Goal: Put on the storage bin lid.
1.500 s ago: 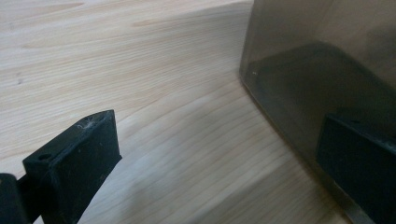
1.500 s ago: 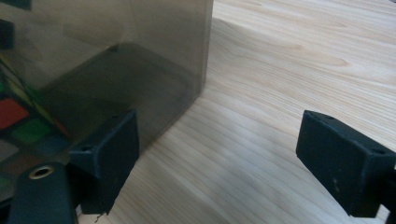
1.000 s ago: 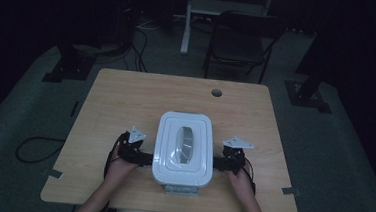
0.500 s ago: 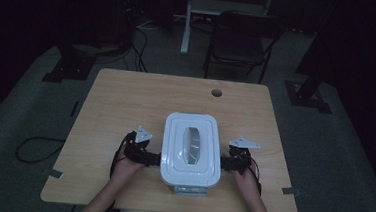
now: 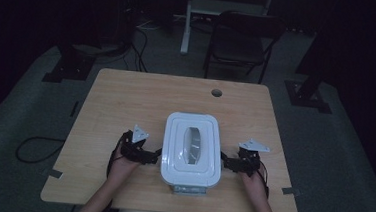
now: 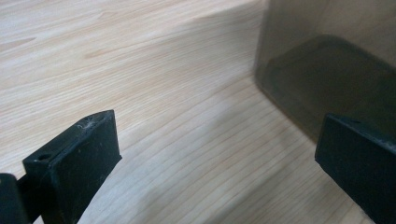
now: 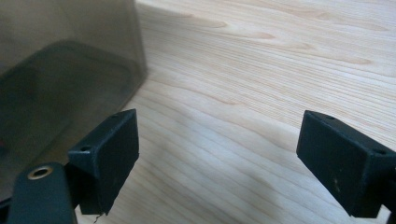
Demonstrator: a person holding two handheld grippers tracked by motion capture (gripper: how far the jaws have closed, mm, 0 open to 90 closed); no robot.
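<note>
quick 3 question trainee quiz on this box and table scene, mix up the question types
1. True or false: the white lid is on the box.
2. Multiple choice: where does the left tool sit relative to the box? A) on top of the lid B) beside the box's left side C) at the far edge of the table
3. Fill in: the right tool has its jaws ____, with bare wood between them.

Key:
1. True; the lid covers the box top in the high view.
2. B
3. open; they have just been opening further.
</note>
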